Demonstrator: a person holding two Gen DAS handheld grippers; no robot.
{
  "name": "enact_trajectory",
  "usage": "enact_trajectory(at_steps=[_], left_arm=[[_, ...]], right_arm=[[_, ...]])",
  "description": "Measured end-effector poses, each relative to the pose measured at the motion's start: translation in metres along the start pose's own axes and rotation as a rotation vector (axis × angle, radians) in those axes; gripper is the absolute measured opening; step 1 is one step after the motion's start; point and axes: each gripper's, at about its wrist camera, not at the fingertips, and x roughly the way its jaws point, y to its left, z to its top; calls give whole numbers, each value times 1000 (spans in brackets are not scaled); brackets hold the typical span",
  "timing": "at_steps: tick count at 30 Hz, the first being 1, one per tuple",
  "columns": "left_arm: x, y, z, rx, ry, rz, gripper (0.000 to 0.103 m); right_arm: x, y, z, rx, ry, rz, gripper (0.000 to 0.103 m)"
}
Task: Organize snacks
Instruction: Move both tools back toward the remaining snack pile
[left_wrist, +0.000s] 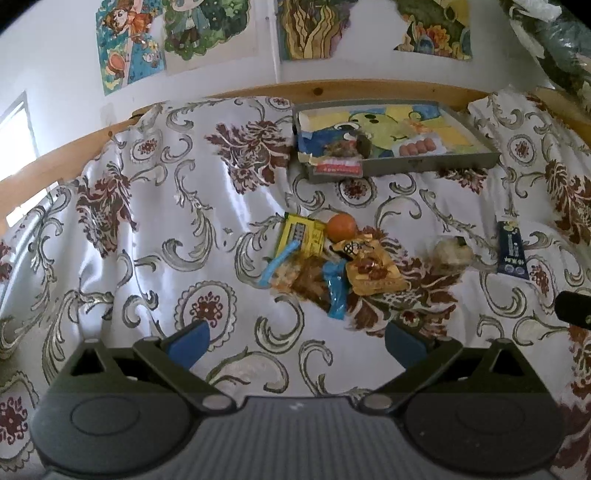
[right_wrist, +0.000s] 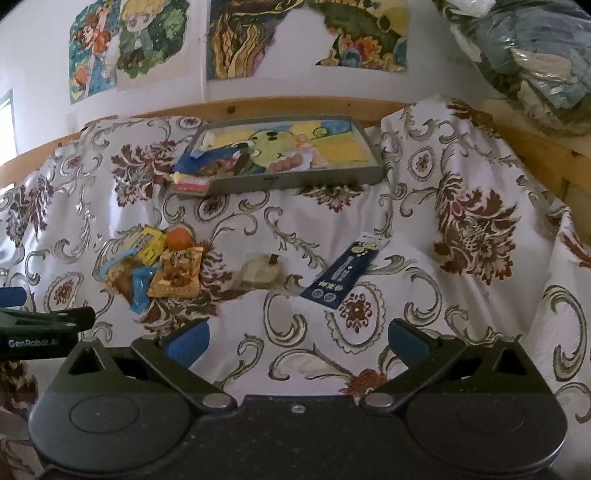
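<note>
On the patterned tablecloth (left_wrist: 207, 206), task looks barely started, going by how things lie.

Left to right in the left wrist view:
- Loose pile mid-table: yellow packet (left_wrist: 301, 234), orange fruit (left_wrist: 341, 226) touching its right edge, blue wrapper (left_wrist: 337, 291) in front, golden snack bag (left_wrist: 373, 273) overlapping both.
- Pale clear-wrapped snack (left_wrist: 452, 253) just right of the pile, apart from it.
- Dark blue stick pack (left_wrist: 511, 251) further right, lying alone.
- Grey tray (left_wrist: 424, 164) at the back near the wooden rail (left_wrist: 332, 88). It already has a few things in it: a red-and-white pack at the front-left corner, what looks like a sausage pack near the middle. Rest of the contents is too blurred to name against the printed liner.

Judgement: a few items binned, at least six still loose on the cloth. Most of the sorting is left.

Grippers:
- left gripper (left_wrist: 295, 341): jaws spread wide, nothing between them, hanging over bare cloth in front of the pile. Touching nothing.
- right gripper (right_wrist: 297, 341): same, jaws wide apart and empty, over cloth in front of the stick pack and wrapped snack. No contact visible.

Each gripper shows at the edge of the other's view, so they sit side by side, near each other.
</note>
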Motion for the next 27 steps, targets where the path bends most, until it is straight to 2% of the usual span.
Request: enact_trajectory(at_steps=[19, 27], left_arm=[[9, 4, -3, -24, 35, 31, 103], [12, 13, -1, -42, 39, 72, 103]], right_arm=[[9, 5, -2, -12, 42, 40, 102], [10, 8, -2, -16, 45, 68, 102]])
